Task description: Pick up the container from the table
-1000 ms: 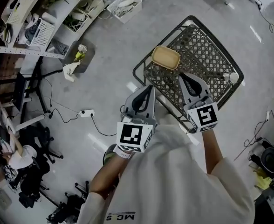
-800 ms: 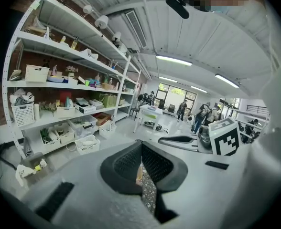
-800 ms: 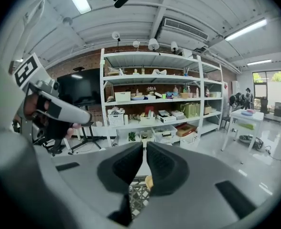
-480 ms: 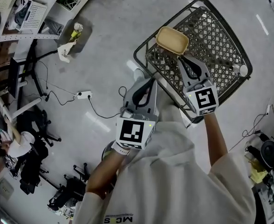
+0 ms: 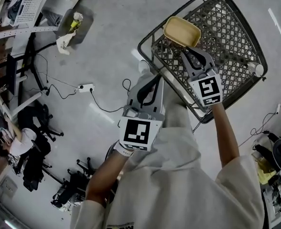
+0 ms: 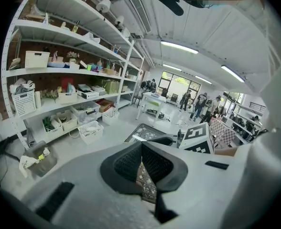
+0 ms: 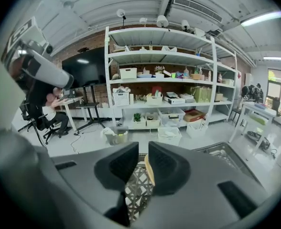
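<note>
A shallow tan container hangs over the near corner of a black wire basket. My right gripper is shut on the container's near rim. In the right gripper view that tan rim shows as a thin edge squeezed between the two dark pads, with basket mesh below. My left gripper hovers over the grey floor left of the basket, shut with nothing in it. In the left gripper view its pads meet, and the right gripper's marker cube shows ahead.
White shelving with crates lines the left side. A power strip and its cable lie on the floor. Office chairs stand at the left. A small bin holding a bottle sits by the shelves. People stand far off.
Both grippers have reached farther forward as the head view shifted. The right gripper stays shut on the container at the basket's corner; the left stays shut and empty.
</note>
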Motion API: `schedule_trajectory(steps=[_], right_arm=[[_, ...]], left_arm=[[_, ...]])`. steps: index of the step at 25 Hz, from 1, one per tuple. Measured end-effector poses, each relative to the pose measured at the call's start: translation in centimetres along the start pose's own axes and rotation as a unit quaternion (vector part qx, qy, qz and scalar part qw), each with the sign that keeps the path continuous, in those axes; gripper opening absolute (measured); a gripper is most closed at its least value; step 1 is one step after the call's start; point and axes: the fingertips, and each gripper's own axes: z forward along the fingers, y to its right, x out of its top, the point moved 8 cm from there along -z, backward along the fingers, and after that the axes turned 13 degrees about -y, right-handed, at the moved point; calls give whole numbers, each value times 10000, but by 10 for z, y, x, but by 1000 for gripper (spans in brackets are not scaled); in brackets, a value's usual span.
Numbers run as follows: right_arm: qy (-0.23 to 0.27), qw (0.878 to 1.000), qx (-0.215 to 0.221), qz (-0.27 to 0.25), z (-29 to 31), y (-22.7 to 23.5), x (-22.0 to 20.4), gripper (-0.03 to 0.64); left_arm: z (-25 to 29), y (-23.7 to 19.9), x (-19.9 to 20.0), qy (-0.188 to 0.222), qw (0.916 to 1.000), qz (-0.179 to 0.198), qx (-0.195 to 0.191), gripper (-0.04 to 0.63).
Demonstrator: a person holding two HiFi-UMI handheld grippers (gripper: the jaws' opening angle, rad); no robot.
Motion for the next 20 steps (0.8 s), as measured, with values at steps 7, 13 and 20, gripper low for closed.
schedule_trajectory(steps=[7,13,20], right_arm=[[-268,9996,11,-112,39,7,-29,78],[-623,9965,-16,-559,65,10,-44,83],[-995,9897,-36,-1025,90,16,-64,86]], left_arm=[[16,1,-4,-53,10000,-32,12,23],[22,1,-5,-117,9998,-154,-4,23],[23,6,-6,-165,9994,-290,-2,23]])
